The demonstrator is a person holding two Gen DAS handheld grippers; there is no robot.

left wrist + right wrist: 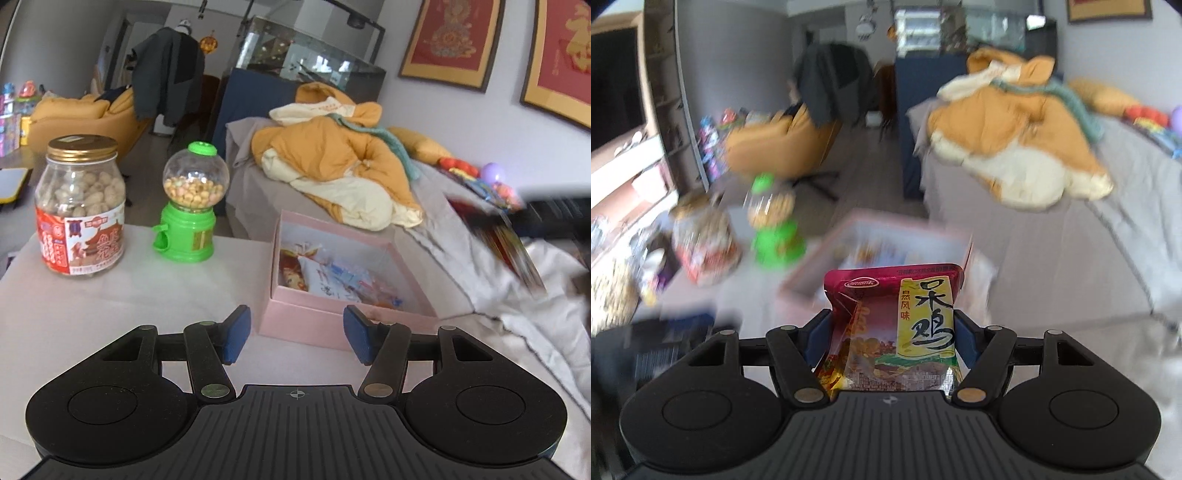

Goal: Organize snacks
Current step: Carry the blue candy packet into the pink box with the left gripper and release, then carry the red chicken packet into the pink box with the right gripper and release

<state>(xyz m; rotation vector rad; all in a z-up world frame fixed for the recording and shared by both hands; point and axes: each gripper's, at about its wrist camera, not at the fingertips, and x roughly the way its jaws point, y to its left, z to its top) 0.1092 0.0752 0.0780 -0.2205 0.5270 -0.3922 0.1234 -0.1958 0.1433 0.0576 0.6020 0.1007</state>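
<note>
A pink box (277,251) stands open on the pale table (92,314), with several snack packets (332,280) lying inside. My left gripper (297,325) is open and empty just in front of the box's near wall. My right gripper (892,325) is shut on a red and yellow snack packet (908,325), held upright above the table with the blurred box (827,254) beyond it. In the left wrist view that packet (495,240) shows as a red blur to the right of the box.
A peanut jar (81,206) with a gold lid and a green candy dispenser (190,206) stand at the table's far left. A grey-covered bed with an orange quilt (332,162) lies behind the box. A yellow armchair (81,114) is further back.
</note>
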